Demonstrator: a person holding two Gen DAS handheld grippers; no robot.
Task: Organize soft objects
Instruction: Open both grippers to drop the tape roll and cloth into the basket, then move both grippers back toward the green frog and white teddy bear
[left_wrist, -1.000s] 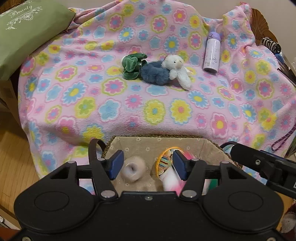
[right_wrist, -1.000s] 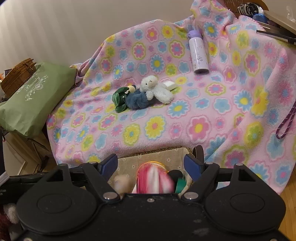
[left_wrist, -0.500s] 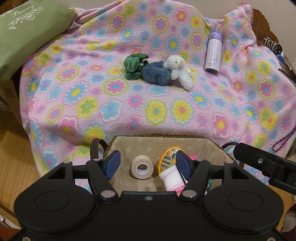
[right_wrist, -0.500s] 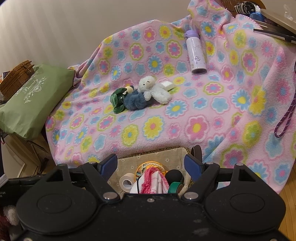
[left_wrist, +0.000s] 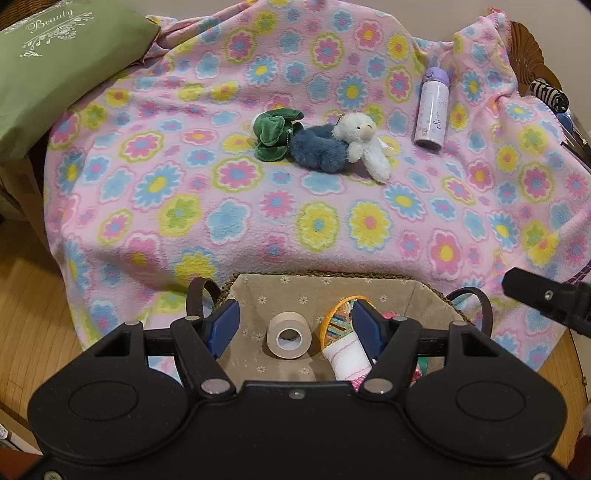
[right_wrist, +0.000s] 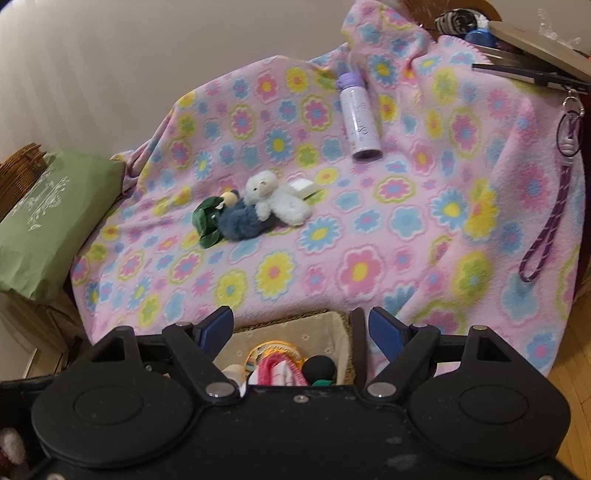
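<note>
Three soft things lie together mid-blanket: a green velvet scrunchie (left_wrist: 272, 134) (right_wrist: 207, 223), a blue furry scrunchie (left_wrist: 319, 148) (right_wrist: 240, 223) and a small white plush bear (left_wrist: 364, 142) (right_wrist: 275, 197). A lined wicker basket (left_wrist: 258, 295) (right_wrist: 332, 332) stands below the blanket's front edge; it holds a tape roll (left_wrist: 287, 334), a rolled pink-and-white towel (left_wrist: 347, 360) (right_wrist: 277, 371) and a colourful round item (left_wrist: 338, 317). My left gripper (left_wrist: 293, 328) is open and empty over the basket. My right gripper (right_wrist: 301, 326) is open and empty above the basket's rim.
The pink flowered blanket (left_wrist: 221, 221) covers a raised surface. A lilac bottle (left_wrist: 431, 109) (right_wrist: 359, 118) lies at the back right. A green cushion (left_wrist: 48, 62) (right_wrist: 48, 221) sits at the left. A purple strap (right_wrist: 550, 221) hangs at the right. A small white block (right_wrist: 303, 187) lies behind the bear.
Both grippers have drawn back and up from the basket. The towel now lies still in it; the right view has swung up to show more blanket.
</note>
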